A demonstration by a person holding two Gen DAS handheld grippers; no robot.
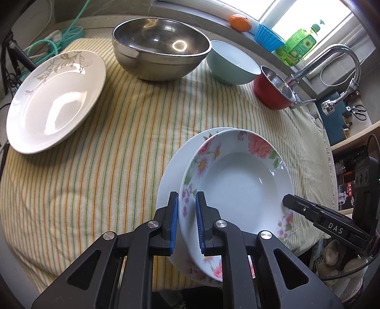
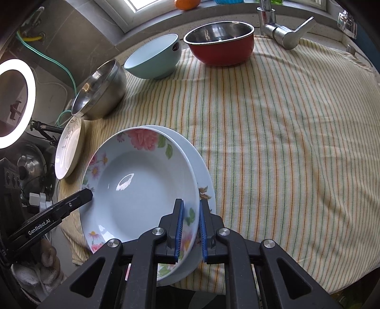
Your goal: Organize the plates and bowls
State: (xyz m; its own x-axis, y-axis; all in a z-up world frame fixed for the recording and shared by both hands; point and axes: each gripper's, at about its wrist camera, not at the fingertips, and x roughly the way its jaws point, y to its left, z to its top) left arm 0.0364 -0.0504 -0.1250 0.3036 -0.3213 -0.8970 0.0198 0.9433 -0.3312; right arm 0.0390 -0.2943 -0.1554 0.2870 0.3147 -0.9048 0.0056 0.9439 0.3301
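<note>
A floral deep plate [image 1: 239,187] [image 2: 140,187] is tilted over a plain white plate [image 1: 173,173] [image 2: 201,166] on the striped cloth. My left gripper [image 1: 187,211] is shut on the floral plate's left rim. My right gripper [image 2: 191,221] is shut on its right rim; it shows in the left wrist view [image 1: 288,200]. A cream plate with a grey leaf pattern [image 1: 57,99] [image 2: 70,149] lies far left. A large steel bowl [image 1: 161,47] [image 2: 102,92], a light blue bowl [image 1: 232,63] [image 2: 154,57] and a red steel-lined bowl [image 1: 275,89] [image 2: 219,41] stand along the back.
A striped cloth [image 1: 106,166] [image 2: 285,142] covers the counter. A faucet [image 1: 332,61] [image 2: 282,31] stands at the back right. An orange [image 1: 239,22], a blue cup [image 1: 268,38] and a green bottle [image 1: 299,46] sit on the windowsill. A ring light [image 2: 14,102] stands left.
</note>
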